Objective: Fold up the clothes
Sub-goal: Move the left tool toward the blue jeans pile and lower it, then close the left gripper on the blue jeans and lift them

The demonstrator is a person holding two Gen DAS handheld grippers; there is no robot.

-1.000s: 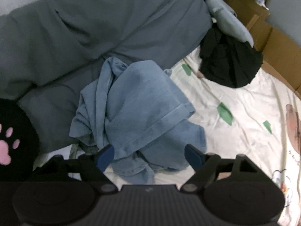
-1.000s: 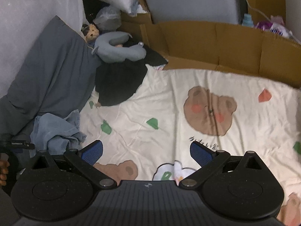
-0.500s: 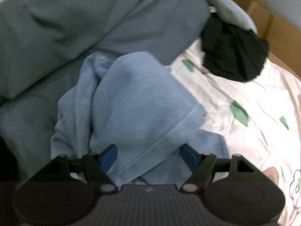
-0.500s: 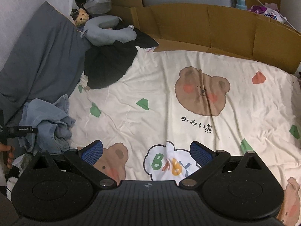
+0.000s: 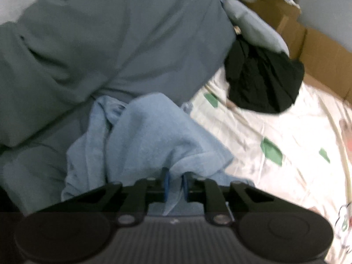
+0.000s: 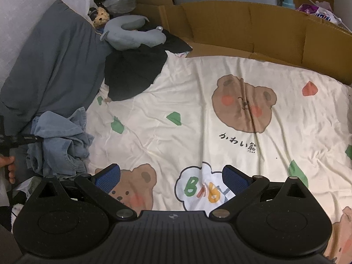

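The left gripper [image 5: 175, 186] is closing, its blue pads nearly together and pinching a fold of the crumpled light blue garment [image 5: 151, 136], which is bunching up from the pads toward twelve o'clock and spilling to nine o'clock over the grey bedding [image 5: 105, 44]. The right gripper [image 6: 171, 179] is hanging with its jaws spread wide and nothing between them, over the bear-print sheet [image 6: 198, 114]; from there the same blue garment is lying well apart at about ten o'clock, at the sheet's edge where it meets the grey bedding. Farther off, a black garment [image 6: 134, 70] is lying at eleven o'clock, with a grey neck pillow [image 6: 132, 34] just beyond it and a cardboard wall [image 6: 253, 24] running behind the bed.
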